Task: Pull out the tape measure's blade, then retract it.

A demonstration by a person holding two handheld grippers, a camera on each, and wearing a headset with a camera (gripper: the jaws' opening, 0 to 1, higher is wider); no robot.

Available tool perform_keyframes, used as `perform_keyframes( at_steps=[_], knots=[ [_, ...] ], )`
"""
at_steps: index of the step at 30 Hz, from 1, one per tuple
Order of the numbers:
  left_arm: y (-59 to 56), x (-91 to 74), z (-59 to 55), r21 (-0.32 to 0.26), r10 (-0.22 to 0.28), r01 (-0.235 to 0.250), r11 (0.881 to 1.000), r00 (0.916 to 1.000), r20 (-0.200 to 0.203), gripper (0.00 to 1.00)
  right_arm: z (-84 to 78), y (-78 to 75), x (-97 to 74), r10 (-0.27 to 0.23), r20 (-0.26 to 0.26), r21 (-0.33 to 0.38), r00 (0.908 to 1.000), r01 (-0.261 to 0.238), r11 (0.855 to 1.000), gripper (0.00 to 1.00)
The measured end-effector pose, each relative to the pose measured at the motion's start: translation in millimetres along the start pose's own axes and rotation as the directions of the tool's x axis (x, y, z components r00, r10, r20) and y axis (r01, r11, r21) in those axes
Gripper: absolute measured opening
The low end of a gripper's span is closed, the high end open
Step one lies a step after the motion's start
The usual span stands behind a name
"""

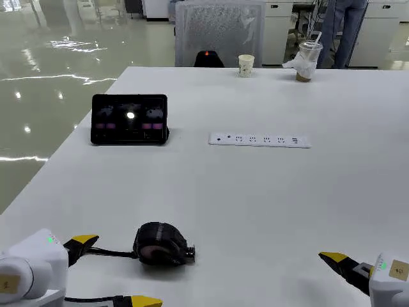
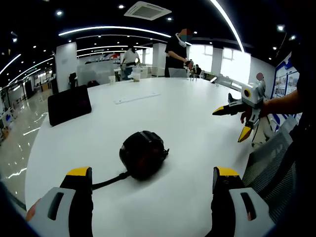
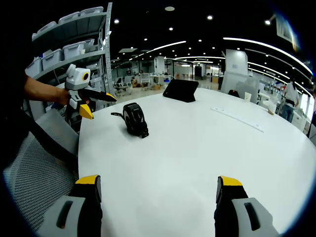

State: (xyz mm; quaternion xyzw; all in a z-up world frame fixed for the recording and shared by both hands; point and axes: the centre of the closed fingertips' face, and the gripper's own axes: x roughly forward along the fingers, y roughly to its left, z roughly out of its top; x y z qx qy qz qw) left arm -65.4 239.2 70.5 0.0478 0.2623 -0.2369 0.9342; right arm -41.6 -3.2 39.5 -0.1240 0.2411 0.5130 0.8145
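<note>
Head view: left gripper (image 1: 121, 270), right gripper (image 1: 345, 275) jaws wide, flanking tape measure (image 1: 160, 244) — tablet (image 1: 130, 119) beyond.

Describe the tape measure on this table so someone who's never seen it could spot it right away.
On the big white table, look to the near left, just ahead of the left gripper. The tape measure is the small rounded black case there, a black strap trailing toward the gripper. The black tablet farther back is flat; the power strip is long and white.
</note>
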Motion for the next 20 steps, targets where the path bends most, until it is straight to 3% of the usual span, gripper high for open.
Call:
perform_keyframes(
  at_steps=[7, 20],
  knots=[
    [4.7, -2.9, 2.6, -0.035, 0.011, -0.011, 0.999, 0.9999, 0.004, 0.96, 1.5, -1.5, -1.6, -0.006, 0.005, -0.002, 1.0, 0.006, 1.0, 0.97],
    [3.5, -3.4, 1.5, -0.009, 0.004, -0.004, 1.0, 0.9999, -0.01, 0.98, 3.3, -2.6, -3.0, -0.011, 0.007, -0.006, 0.9999, 0.011, 1.0, 0.98]
  ],
)
